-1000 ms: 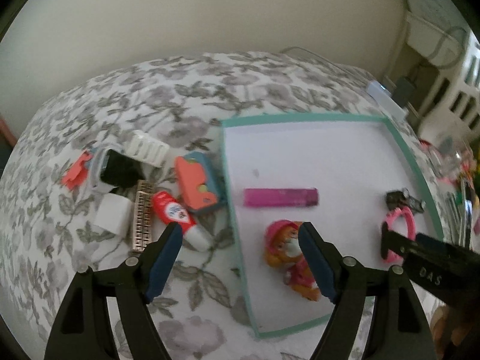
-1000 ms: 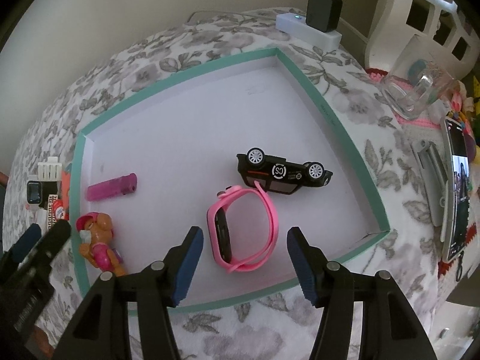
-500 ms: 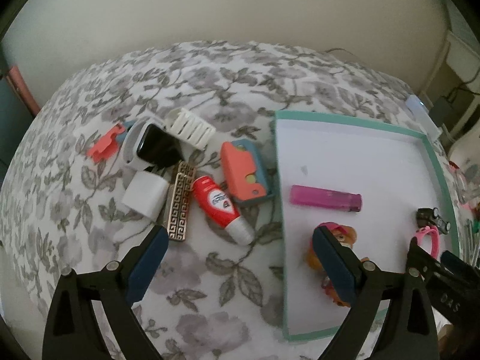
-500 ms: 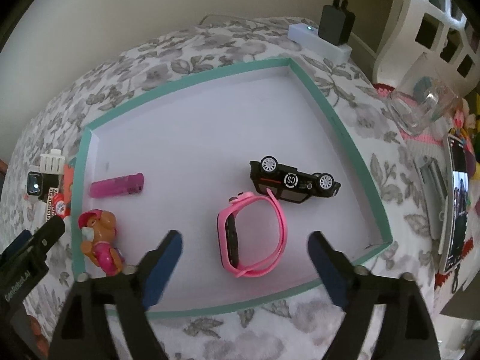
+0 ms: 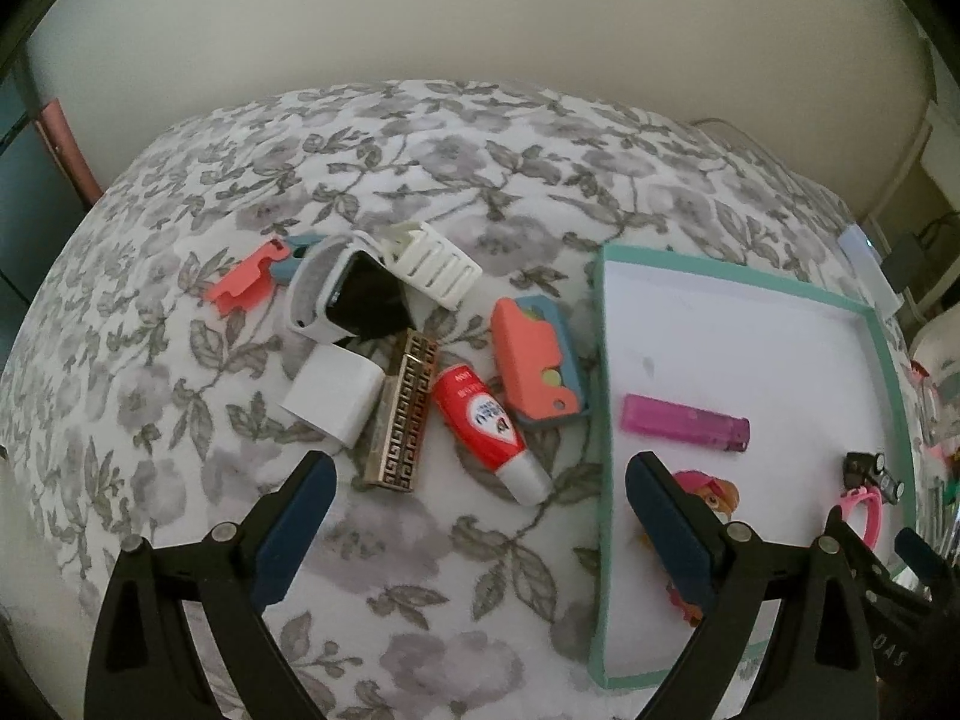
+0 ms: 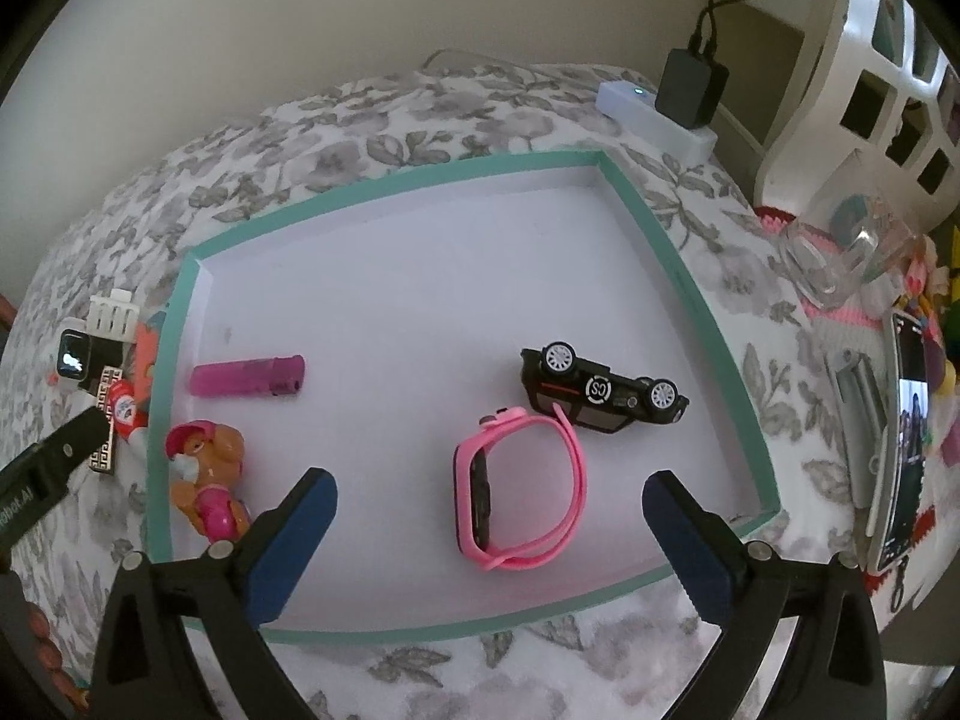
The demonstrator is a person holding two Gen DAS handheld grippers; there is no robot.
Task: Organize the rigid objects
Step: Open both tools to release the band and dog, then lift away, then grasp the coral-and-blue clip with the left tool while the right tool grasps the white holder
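Observation:
A teal-rimmed white tray point(image 5: 894, 372) point(image 6: 684, 276) lies on the floral bedspread. It holds a pink lighter point(image 5: 684, 422) point(image 6: 246, 377), a toy pup point(image 6: 207, 483) point(image 5: 711, 489), a pink watch point(image 6: 516, 495) and a black toy car point(image 6: 600, 391) on its side. Left of the tray lie a red glue tube point(image 5: 489, 432), a gold patterned bar point(image 5: 402, 414), a white charger block point(image 5: 333, 393), a coral-and-blue case point(image 5: 537, 360), a smartwatch point(image 5: 354, 297), a white clip point(image 5: 435, 264) and a coral piece point(image 5: 243, 285). My left gripper point(image 5: 477, 516) is open above the glue tube. My right gripper point(image 6: 489, 525) is open above the pink watch.
A white power strip with a black adapter point(image 6: 672, 102) sits beyond the tray. A clear container point(image 6: 840, 252), a phone point(image 6: 906, 438) and small clutter lie to the right. A wall runs behind the bed. White furniture point(image 6: 882, 60) stands at far right.
My left gripper has swung left from the toy pup to the loose items and opened wider. My right gripper has opened wider over the pink watch and drawn back slightly.

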